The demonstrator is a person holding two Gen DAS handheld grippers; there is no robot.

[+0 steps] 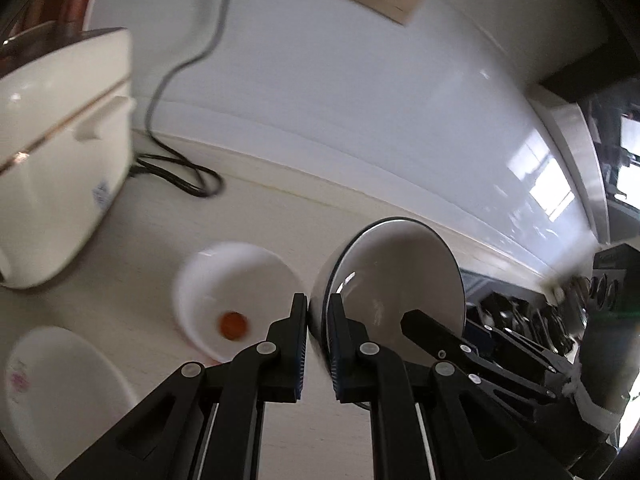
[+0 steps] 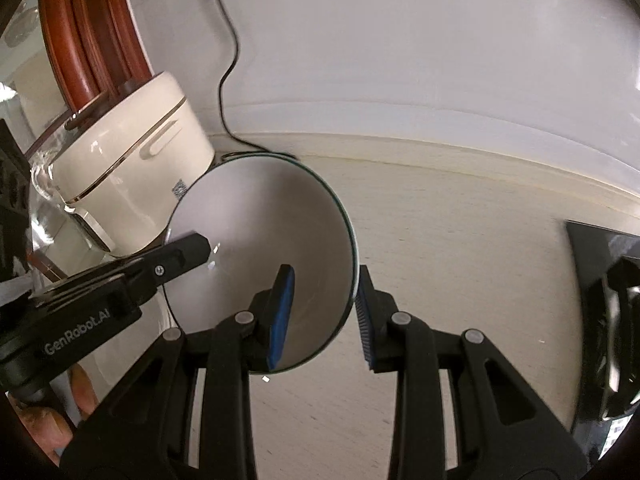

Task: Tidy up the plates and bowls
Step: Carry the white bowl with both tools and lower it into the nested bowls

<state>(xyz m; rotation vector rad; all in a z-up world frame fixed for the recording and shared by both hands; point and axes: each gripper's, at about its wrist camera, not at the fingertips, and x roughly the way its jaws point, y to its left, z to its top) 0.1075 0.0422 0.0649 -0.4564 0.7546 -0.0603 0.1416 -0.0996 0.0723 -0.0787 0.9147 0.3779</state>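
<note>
Right wrist view: both the right gripper (image 2: 326,312) and left gripper (image 1: 318,336) clamp the dark-rimmed bowl's (image 2: 256,240) rim; keep them level, probably nesting it into the white bowl (image 1: 236,292).

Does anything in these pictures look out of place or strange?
Yes: a small orange thing lies inside the white bowl on the counter, odd for dishes being organized. The dark-rimmed bowl is tilted, but both grippers hold it.

Both wrist views look steeply down along their fingers, close over a pale countertop (image 2: 460,220) toward the white wall. They share the dark-rimmed bowl (image 1: 400,272) and the cream cooker (image 2: 132,168); the left view is somewhat blurred.
</note>
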